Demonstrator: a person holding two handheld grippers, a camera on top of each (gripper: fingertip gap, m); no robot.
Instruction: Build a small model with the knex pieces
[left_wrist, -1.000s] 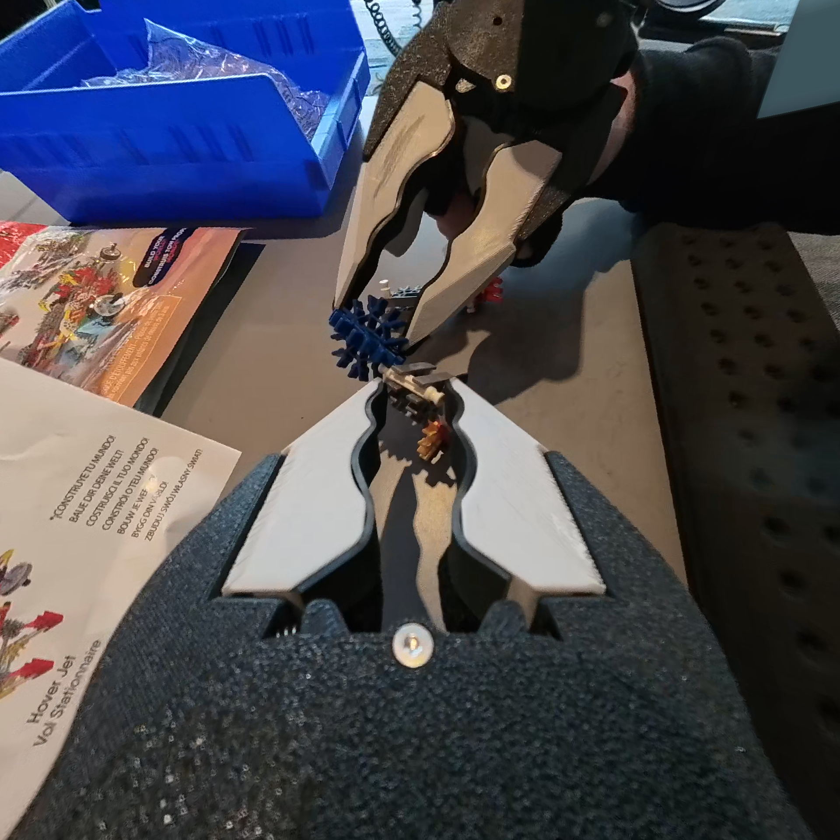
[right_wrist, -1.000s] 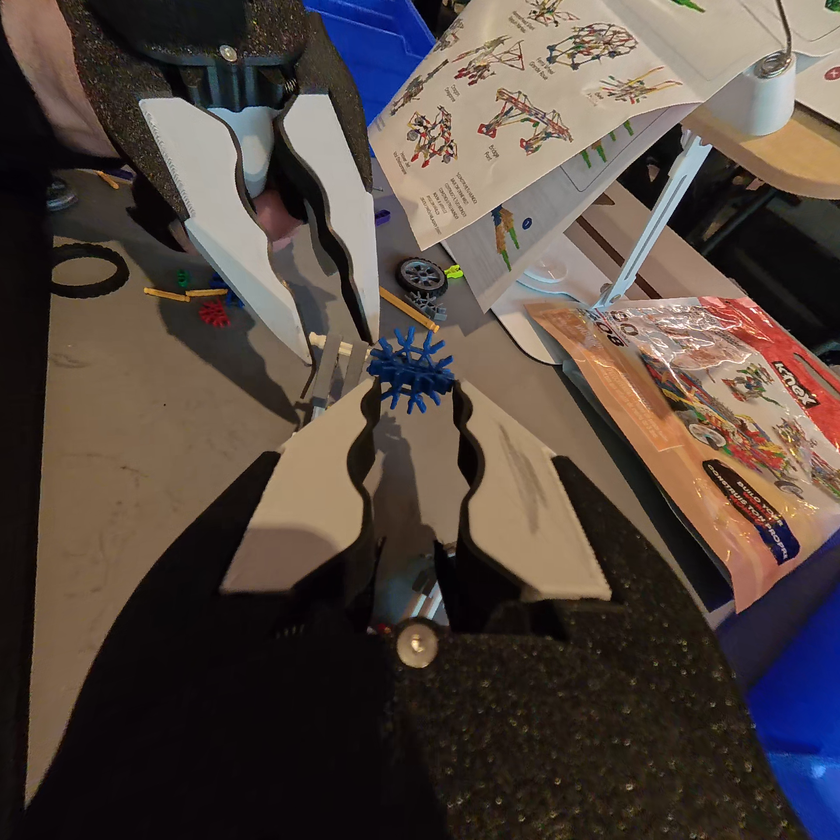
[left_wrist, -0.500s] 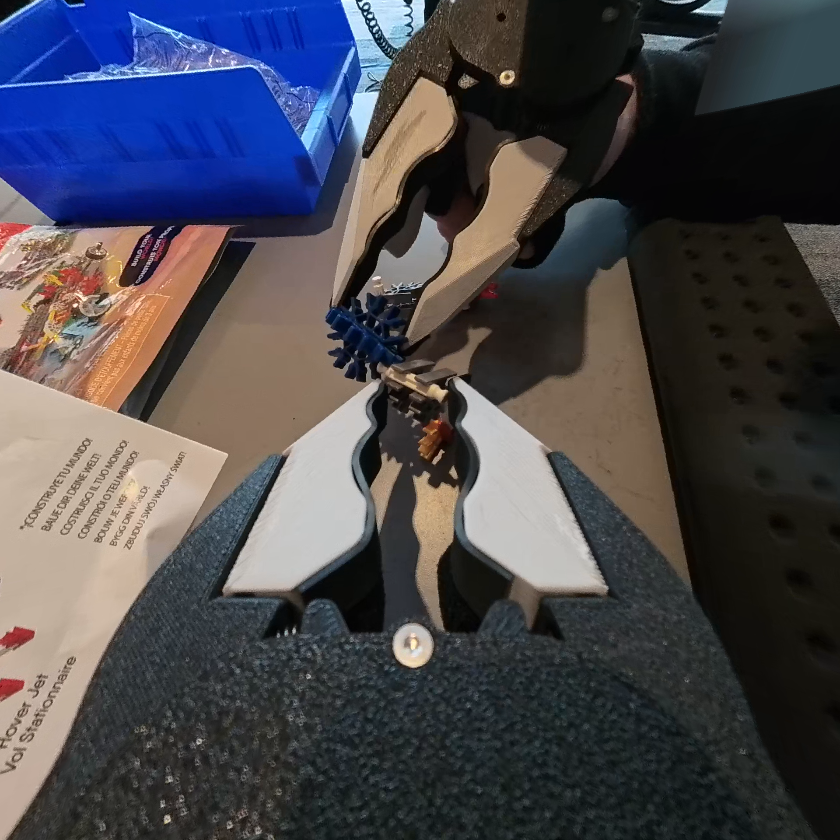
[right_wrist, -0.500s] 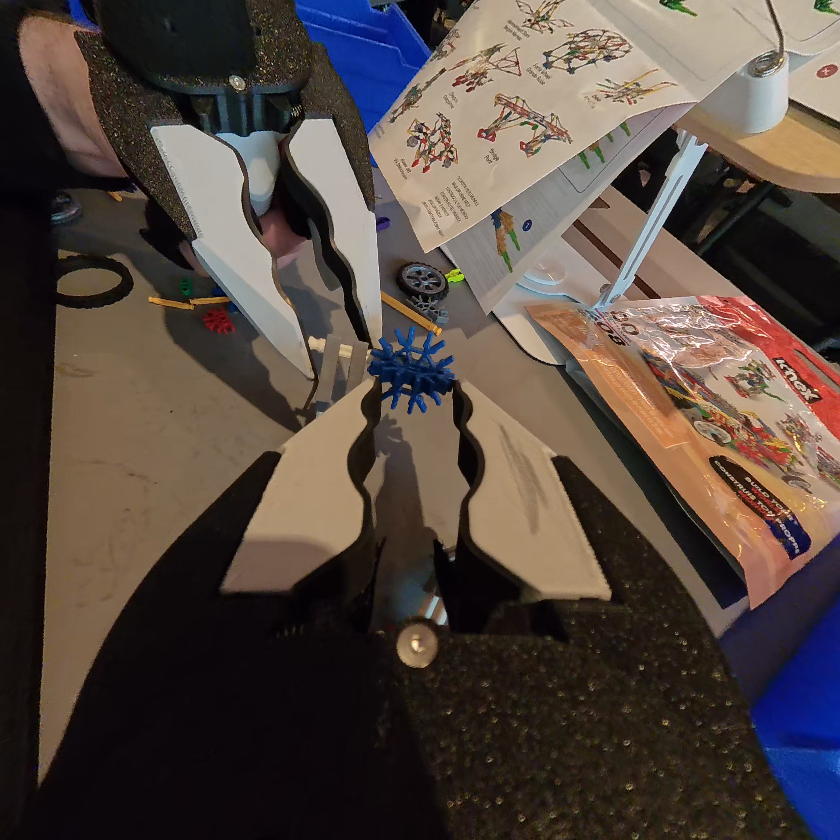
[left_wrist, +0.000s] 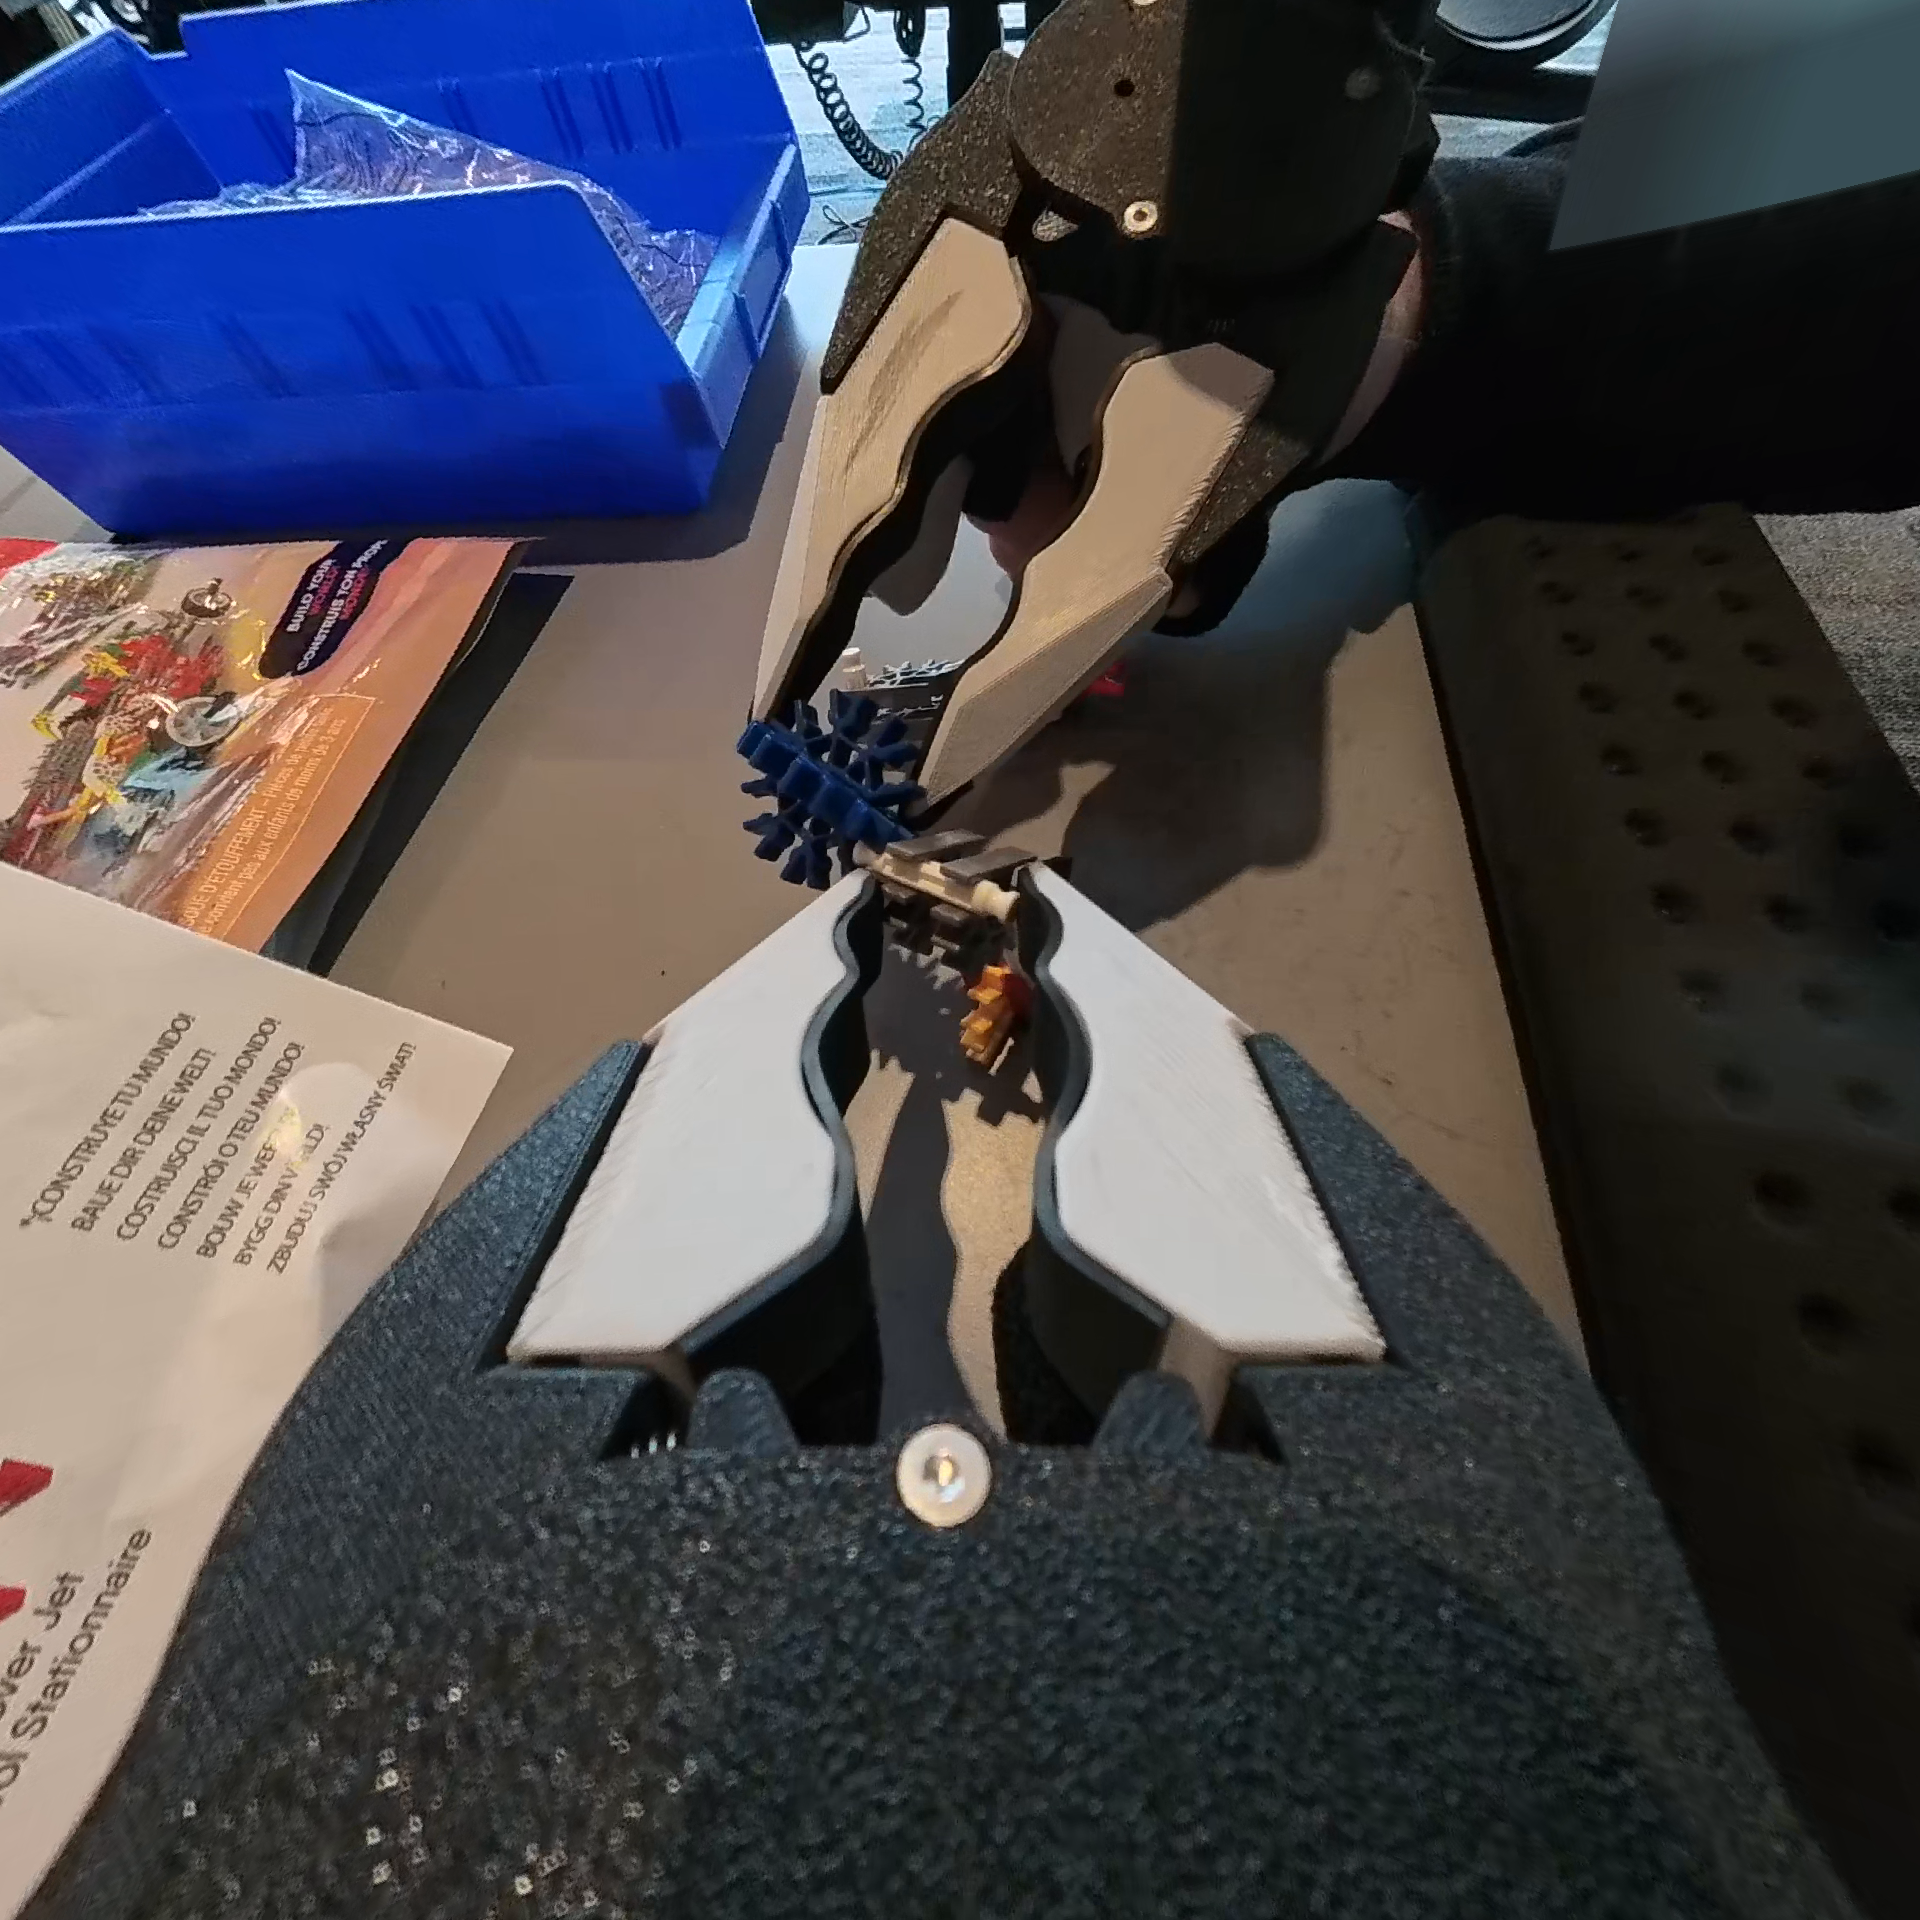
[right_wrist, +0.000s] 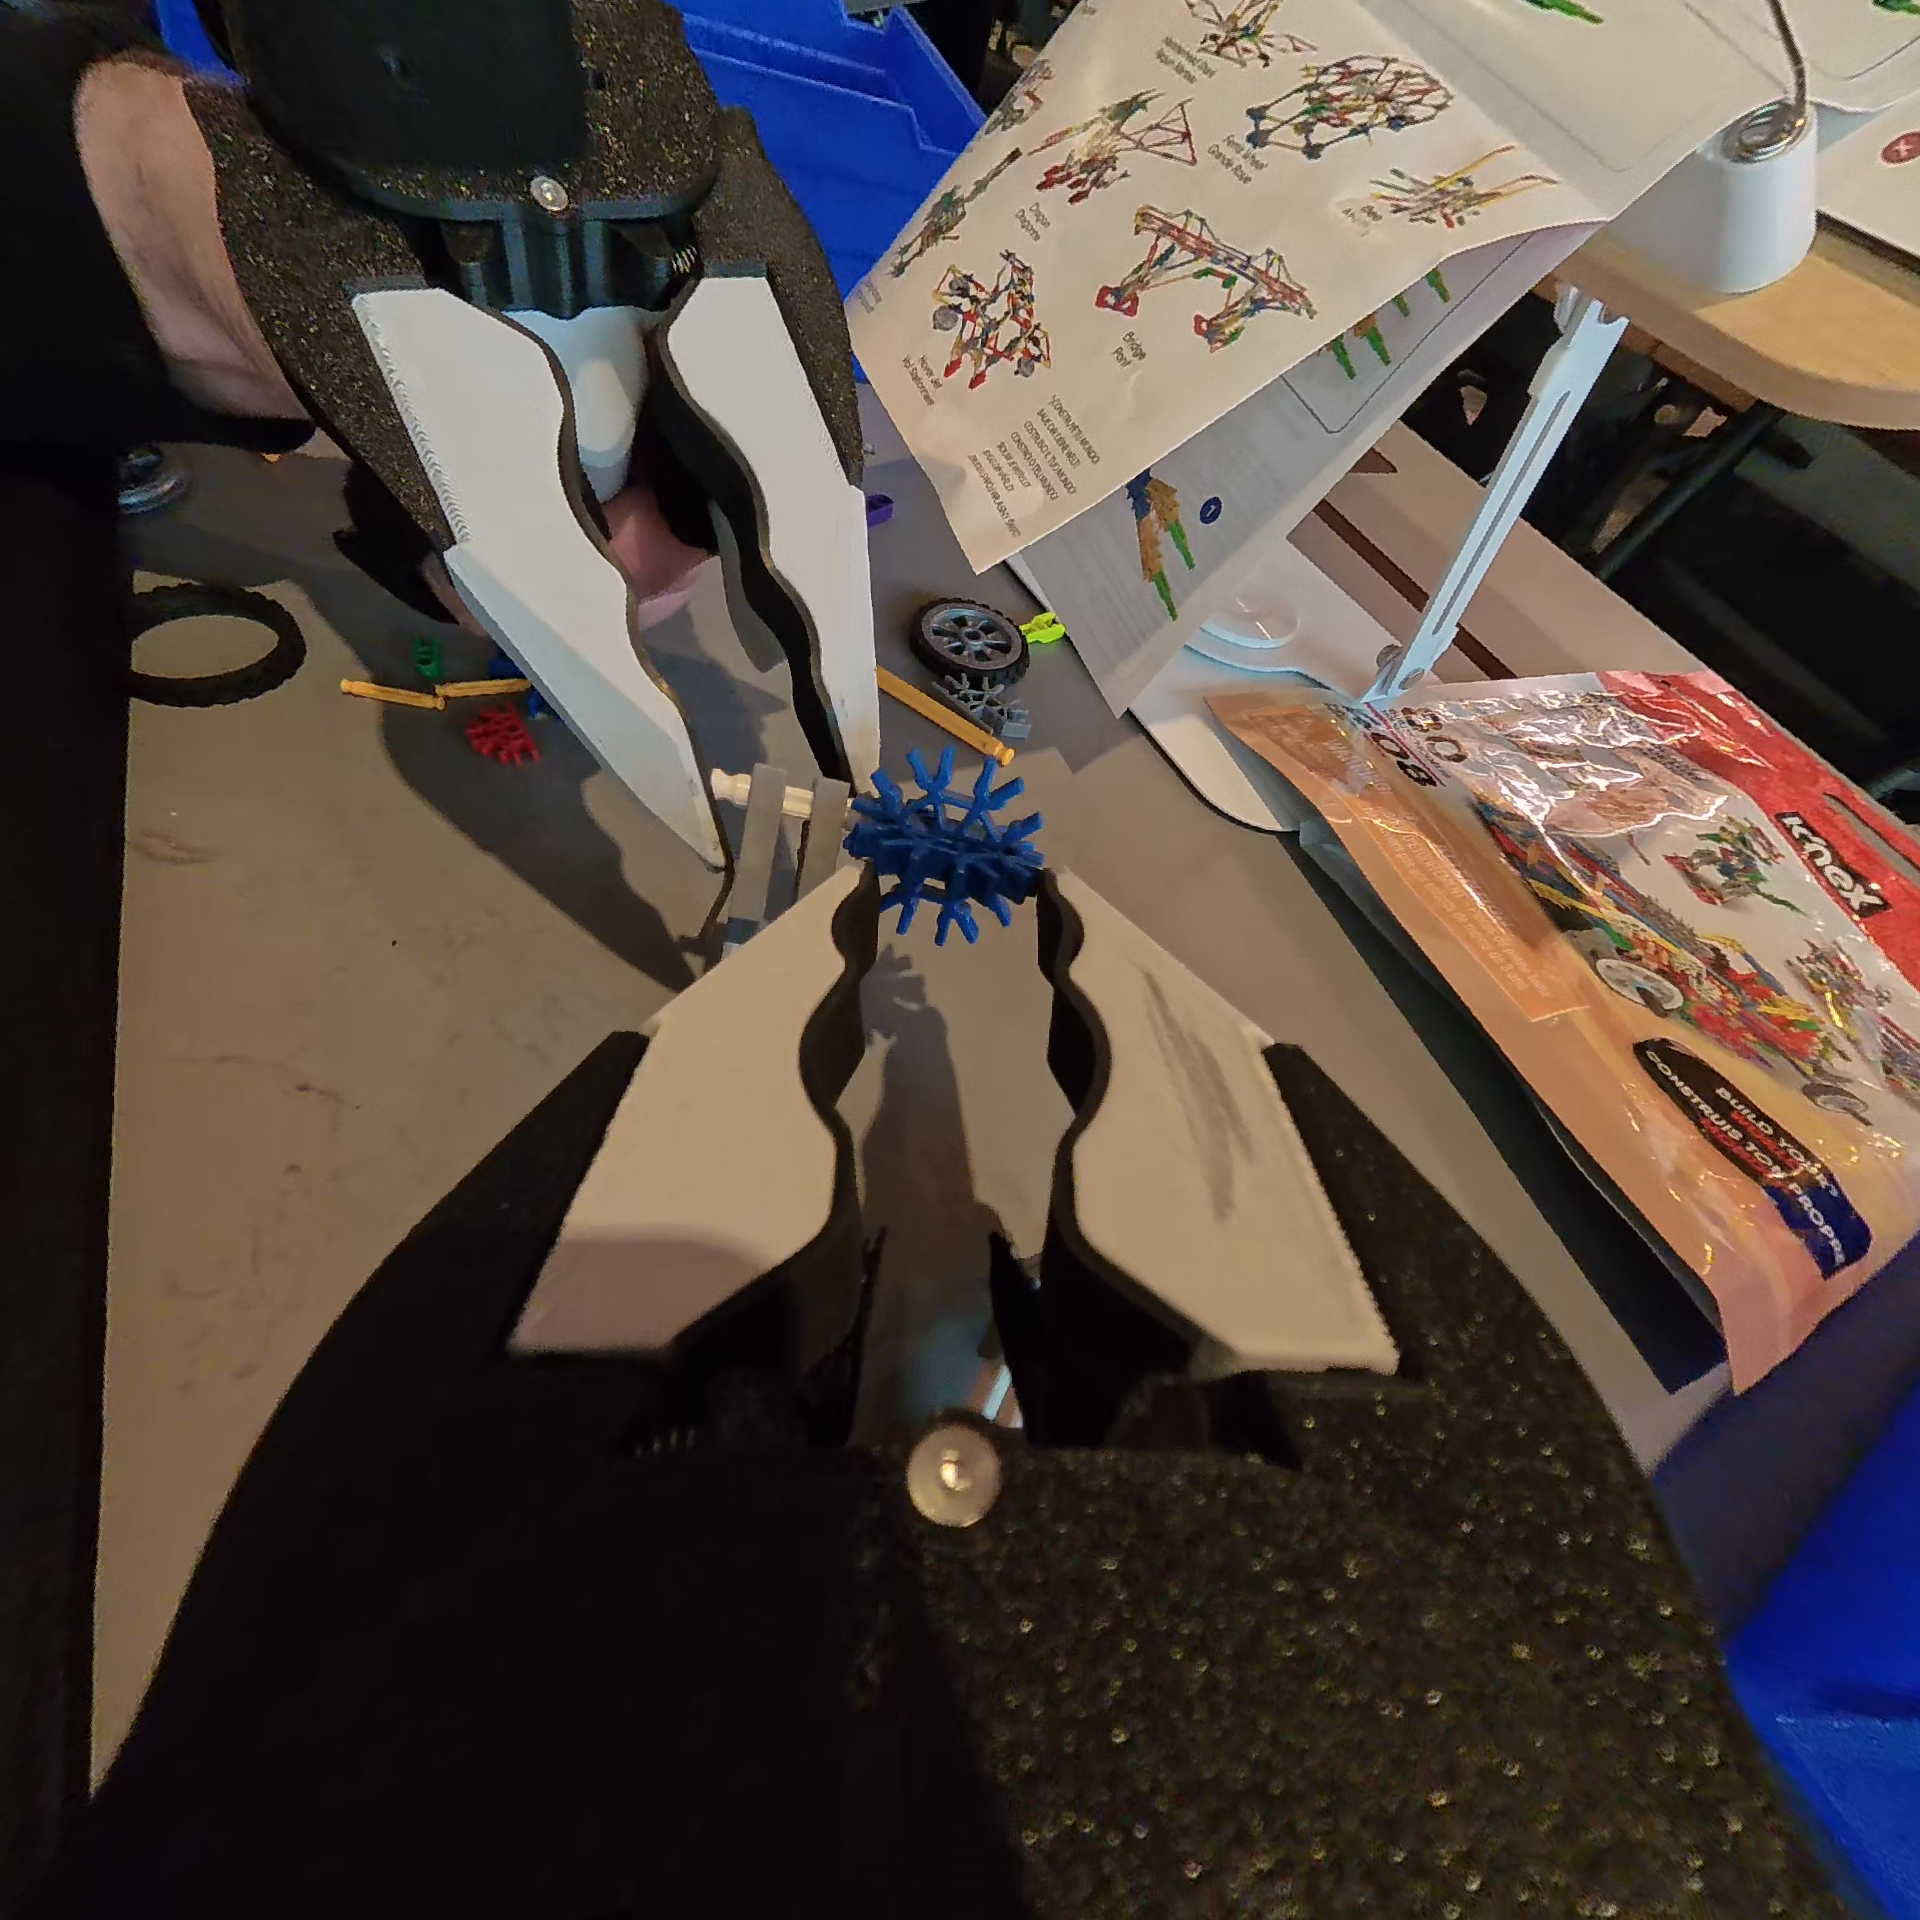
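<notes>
Blue bin (left_wrist: 343, 343) cut off at left edge; small grey pieces (left_wrist: 940, 883) half-hidden between fingers.

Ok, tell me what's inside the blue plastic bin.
The blue plastic bin holds a crumpled clear plastic bag, visible above its front wall. That wall hides the bin's floor and anything lying under the bag.

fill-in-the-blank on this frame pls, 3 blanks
1. The right gripper is shut on a snowflake-shaped connector coloured ____.
2. The left gripper is shut on a small ____ assembly with a white rod.
3. The loose wheel lies on the table beside a ____ rod.

Missing words: blue; grey; yellow
</notes>
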